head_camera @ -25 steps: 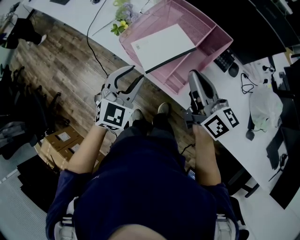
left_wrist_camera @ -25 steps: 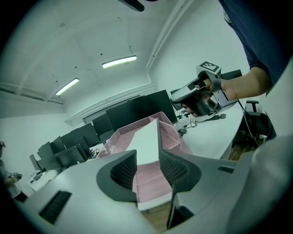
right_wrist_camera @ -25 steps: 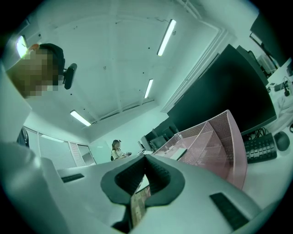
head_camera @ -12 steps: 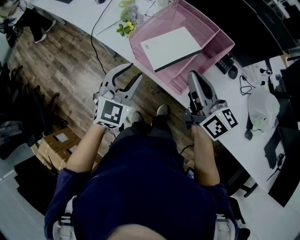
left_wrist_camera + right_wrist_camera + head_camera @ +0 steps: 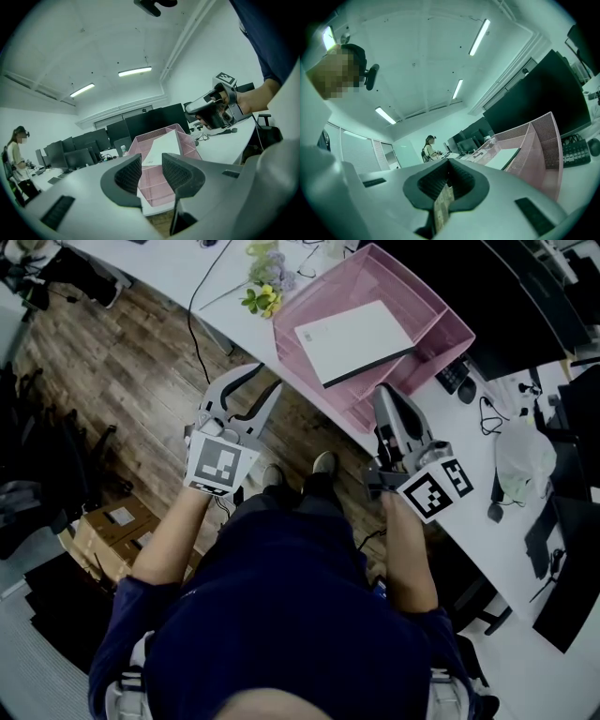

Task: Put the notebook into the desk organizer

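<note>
A pink mesh organizer [image 5: 441, 310] at one o'clock in the head view holds a white notebook [image 5: 354, 338] with a dark edge. The desk [image 5: 473, 521] is white. The floor [image 5: 131, 371] is brown wood-grain planks. Yellow flowers [image 5: 265, 300] sit at twelve o'clock. The person's shirt [image 5: 281, 615] is navy.
</note>
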A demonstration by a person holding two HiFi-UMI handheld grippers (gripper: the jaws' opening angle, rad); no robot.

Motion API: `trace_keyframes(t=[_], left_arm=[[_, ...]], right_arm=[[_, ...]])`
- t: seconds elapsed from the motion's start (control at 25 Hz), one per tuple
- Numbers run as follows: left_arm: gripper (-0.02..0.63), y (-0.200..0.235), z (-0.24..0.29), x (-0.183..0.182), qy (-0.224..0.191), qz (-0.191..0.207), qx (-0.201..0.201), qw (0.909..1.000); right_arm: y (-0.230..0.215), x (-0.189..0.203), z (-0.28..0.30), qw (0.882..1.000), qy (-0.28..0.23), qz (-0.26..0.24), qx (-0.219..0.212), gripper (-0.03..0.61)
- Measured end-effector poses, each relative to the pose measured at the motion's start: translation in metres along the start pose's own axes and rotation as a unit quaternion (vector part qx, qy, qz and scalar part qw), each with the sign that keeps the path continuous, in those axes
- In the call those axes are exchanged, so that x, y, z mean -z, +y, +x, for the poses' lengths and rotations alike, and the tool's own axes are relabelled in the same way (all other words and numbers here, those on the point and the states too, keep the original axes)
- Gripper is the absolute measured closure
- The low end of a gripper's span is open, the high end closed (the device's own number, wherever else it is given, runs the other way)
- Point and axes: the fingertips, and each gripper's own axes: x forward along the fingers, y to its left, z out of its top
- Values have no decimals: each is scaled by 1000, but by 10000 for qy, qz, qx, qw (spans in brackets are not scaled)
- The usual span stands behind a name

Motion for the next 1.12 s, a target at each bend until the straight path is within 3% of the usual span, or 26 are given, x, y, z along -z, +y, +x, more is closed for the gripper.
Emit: trace_keyframes(t=[1.12], left_arm=[[548,36,-10,-8,-433,-627,-311,9966]], right_arm=[[16,3,31,9993,244,-201,-193,575]])
